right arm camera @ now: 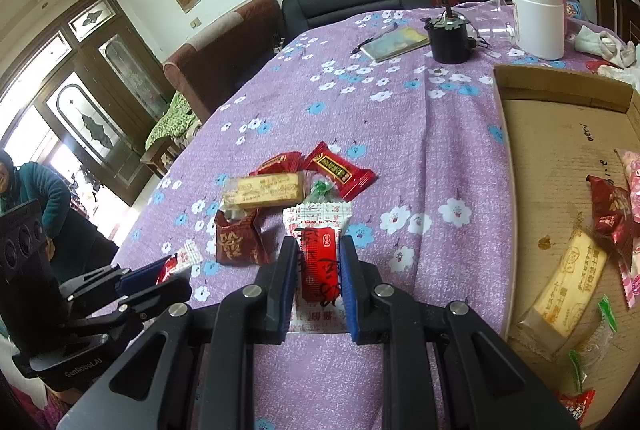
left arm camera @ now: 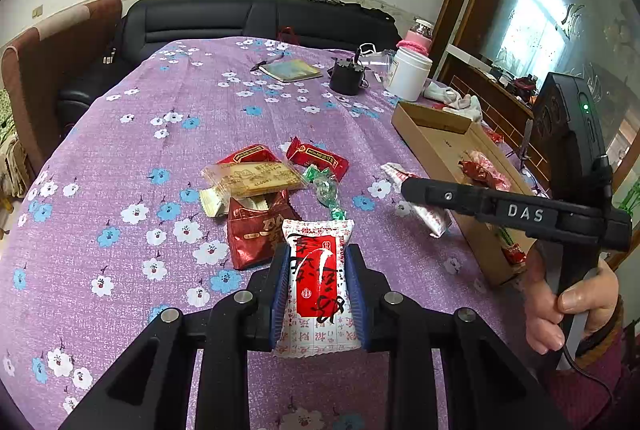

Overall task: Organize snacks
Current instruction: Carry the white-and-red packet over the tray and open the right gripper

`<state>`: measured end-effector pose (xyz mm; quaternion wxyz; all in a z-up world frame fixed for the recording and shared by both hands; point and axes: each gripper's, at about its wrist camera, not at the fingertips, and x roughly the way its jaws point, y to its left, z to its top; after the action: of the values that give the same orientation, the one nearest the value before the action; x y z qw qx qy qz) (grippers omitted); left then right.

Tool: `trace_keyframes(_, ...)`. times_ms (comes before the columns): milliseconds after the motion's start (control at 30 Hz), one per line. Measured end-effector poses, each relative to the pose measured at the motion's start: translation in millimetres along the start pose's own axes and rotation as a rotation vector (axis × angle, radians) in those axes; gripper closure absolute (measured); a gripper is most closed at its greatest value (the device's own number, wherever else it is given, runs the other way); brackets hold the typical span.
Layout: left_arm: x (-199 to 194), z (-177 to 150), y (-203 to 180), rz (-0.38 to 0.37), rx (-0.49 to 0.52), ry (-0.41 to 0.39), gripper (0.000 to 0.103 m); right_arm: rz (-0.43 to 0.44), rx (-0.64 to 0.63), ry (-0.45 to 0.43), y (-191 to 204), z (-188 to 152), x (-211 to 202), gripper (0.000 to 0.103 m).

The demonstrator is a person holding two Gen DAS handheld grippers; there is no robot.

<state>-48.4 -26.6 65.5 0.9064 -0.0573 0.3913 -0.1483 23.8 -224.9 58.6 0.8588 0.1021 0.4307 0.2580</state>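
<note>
A white-and-red snack packet (left arm camera: pixel 318 286) sits between the blue pads of the left gripper (left arm camera: pixel 318 262), which is clamped on it from both sides, and the packet stands with its crimped top edge pointing away from the camera. A second white-and-red packet (right arm camera: pixel 318 262) of the same kind is pinched in the right gripper (right arm camera: pixel 318 258), whose jaws are narrow and press on its 2 sides; in the left wrist view this packet (left arm camera: pixel 420 202) hangs at the tip of the right gripper (left arm camera: pixel 416 190), just beside the long wall of the cardboard box (left arm camera: pixel 432 118). Just beyond the left gripper, a small pile of snacks lies on the purple floral tablecloth (left arm camera: pixel 160 110): a long beige biscuit bar (left arm camera: pixel 256 178), a dark red pouch (left arm camera: pixel 252 234), a bright red wrapped sweet (left arm camera: pixel 318 156) and a green candy (left arm camera: pixel 326 190). Inside the box (right arm camera: pixel 560 134) some snacks lie already: a yellow biscuit bar (right arm camera: pixel 568 290), a dark red pouch (right arm camera: pixel 612 214) and a pink packet (right arm camera: pixel 632 170). At the far end of the table stand a white jar (left arm camera: pixel 408 74), a black cup (left arm camera: pixel 346 76) and a notebook (left arm camera: pixel 292 69). A hand (left arm camera: pixel 568 310) holds the handle of the right gripper.
</note>
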Motion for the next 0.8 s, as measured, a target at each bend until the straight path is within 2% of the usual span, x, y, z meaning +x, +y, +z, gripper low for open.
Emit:
trace_keyframes(233,2,13,-14,-0.033,0.025,-0.007,0.075,0.029,0.071,-0.057,-13,11,-26,0.083)
trace_keyframes(367,8,24,-33,-0.059,0.061,-0.004,0.075,0.015,0.091,-0.089,-21,15,-43,0.083)
trace_keyframes(500,14,35,-57,-0.092,0.102,-0.001,0.075,-0.044,0.104,-0.133,-43,19,-69,0.083)
trace_keyframes(667,33,48,-103,-0.157,0.154,0.021,0.075,-0.152,0.187,-0.208,-96,17,-102,0.083)
trace_keyframes(800,56,51,-140,-0.211,0.169,0.048,0.075,-0.233,0.246,-0.232,-130,10,-107,0.083)
